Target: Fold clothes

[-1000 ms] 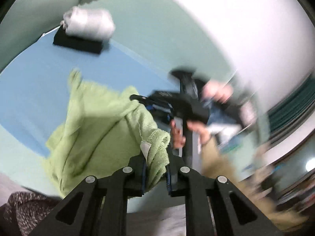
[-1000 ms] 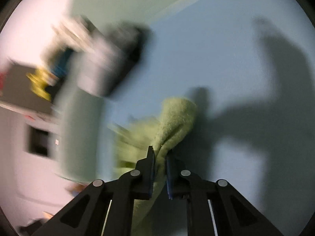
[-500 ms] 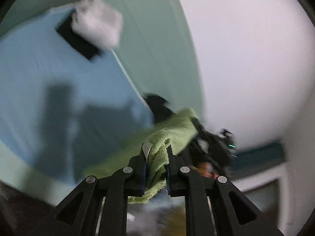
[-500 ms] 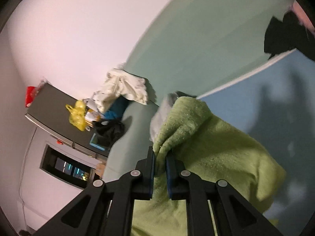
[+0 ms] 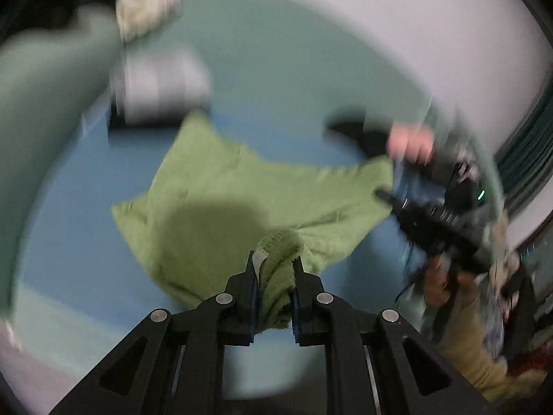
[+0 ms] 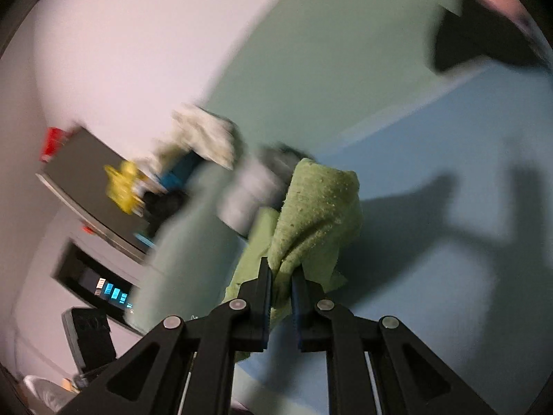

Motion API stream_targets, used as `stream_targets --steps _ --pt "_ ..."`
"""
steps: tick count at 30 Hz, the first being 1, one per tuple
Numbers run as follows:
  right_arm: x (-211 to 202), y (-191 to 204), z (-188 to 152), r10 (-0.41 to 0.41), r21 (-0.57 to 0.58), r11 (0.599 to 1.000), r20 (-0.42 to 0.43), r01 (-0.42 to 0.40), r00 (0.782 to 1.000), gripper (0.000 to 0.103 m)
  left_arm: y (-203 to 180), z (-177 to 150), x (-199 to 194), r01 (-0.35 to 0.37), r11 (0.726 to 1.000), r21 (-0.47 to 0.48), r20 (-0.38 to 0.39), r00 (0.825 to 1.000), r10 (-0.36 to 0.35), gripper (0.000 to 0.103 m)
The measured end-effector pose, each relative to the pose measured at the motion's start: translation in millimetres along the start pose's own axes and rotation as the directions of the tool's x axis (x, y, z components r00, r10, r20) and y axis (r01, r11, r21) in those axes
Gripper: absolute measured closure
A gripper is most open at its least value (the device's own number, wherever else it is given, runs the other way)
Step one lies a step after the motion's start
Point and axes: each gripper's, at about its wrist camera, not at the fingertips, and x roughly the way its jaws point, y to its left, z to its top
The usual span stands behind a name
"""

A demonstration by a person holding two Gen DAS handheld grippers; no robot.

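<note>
A light green terry cloth (image 5: 242, 190) hangs spread out above the blue sheet (image 5: 76, 242) of the bed. My left gripper (image 5: 274, 269) is shut on one bunched corner of it, by a white label. My right gripper (image 6: 281, 276) is shut on another corner of the green cloth (image 6: 318, 207). In the left wrist view the right gripper (image 5: 439, 214) shows at the right, holding the cloth's far corner stretched out. Both views are blurred by motion.
A folded grey and black stack (image 5: 159, 93) lies at the blue sheet's far edge. A cream garment (image 5: 145, 0) lies beyond it on the green bedding (image 5: 276, 52). A dark shelf with yellow and blue things (image 6: 124, 186) stands at the left. A black garment (image 6: 470, 41) lies at the far right.
Both grippers have swung fast while holding the cloth. It was bunched and draped between them; now it is pulled out wide and flat over the blue sheet.
</note>
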Motion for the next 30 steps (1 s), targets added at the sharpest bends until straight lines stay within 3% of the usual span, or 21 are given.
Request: stream_targets --steps 2,4,7,9,11,12,15,16,17,20,23,25,26,30 --pt "0.3 -47.9 -39.1 -0.087 0.091 0.991 -0.077 0.094 0.993 0.093 -1.8 -39.4 40.5 -0.003 1.000 -0.005 -0.169 0.986 0.002 0.088" --pt "-3.8 -93.1 -78.1 -0.153 0.183 0.967 -0.143 0.178 0.978 0.093 -10.5 -75.2 72.4 -0.004 1.000 0.017 -0.292 0.956 0.009 0.088" --pt "-20.5 -114.3 -101.9 -0.105 0.261 0.956 -0.126 0.135 0.986 0.091 -23.6 -100.0 92.0 -0.053 0.994 0.099 -0.358 0.930 0.086 0.088" --pt "-29.0 -108.9 -98.4 -0.127 0.229 0.961 -0.123 0.152 0.984 0.079 -30.7 -106.2 89.0 -0.096 0.984 0.150 -0.348 0.927 0.144 0.086" --pt "-34.2 -100.9 -89.3 -0.181 0.165 0.966 -0.121 0.200 0.976 0.064 -39.1 -109.1 80.4 -0.128 0.972 0.197 -0.333 0.924 0.189 0.074" --pt "-33.9 -99.5 -85.4 -0.185 0.153 0.967 -0.122 0.203 0.975 0.051 -42.3 -108.4 75.0 -0.140 0.967 0.212 -0.321 0.925 0.204 0.070" --pt "-29.7 -99.4 -76.2 -0.156 0.149 0.973 -0.139 0.176 0.978 0.051 -52.2 -101.3 56.3 -0.220 0.936 0.274 -0.233 0.929 0.287 0.046" --pt "-24.9 -102.7 -75.1 -0.146 0.164 0.971 -0.152 0.171 0.977 0.051 -58.1 -99.0 48.5 -0.274 0.910 0.311 -0.176 0.924 0.339 0.035" --pt "-19.0 -106.7 -74.2 -0.142 0.180 0.968 -0.166 0.172 0.976 0.053 -67.4 -100.1 42.2 -0.336 0.868 0.366 -0.105 0.912 0.397 0.033" --pt "-7.5 -109.5 -65.7 -0.132 0.218 0.962 -0.159 0.165 0.978 0.060 -101.2 -113.8 35.8 -0.454 0.706 0.543 0.080 0.865 0.495 0.032" --pt "-5.2 -113.0 -64.1 -0.137 0.259 0.950 -0.151 0.173 0.979 0.069 -130.6 -133.6 56.6 -0.410 0.651 0.639 0.069 0.873 0.483 0.032" --pt "-6.2 -113.2 -61.0 -0.150 0.257 0.949 -0.143 0.183 0.978 0.088 -151.6 -153.9 89.3 -0.354 0.614 0.706 0.025 0.878 0.477 0.032" --pt "-8.8 -113.4 -59.9 -0.152 0.258 0.949 -0.135 0.183 0.979 0.089 -160.7 -162.2 105.6 -0.364 0.578 0.730 0.038 0.866 0.498 0.032" --pt "-18.0 -115.4 -52.3 -0.131 0.281 0.947 -0.112 0.158 0.985 0.092 -179.2 -194.0 155.6 -0.504 0.373 0.779 0.186 0.754 0.630 0.032"
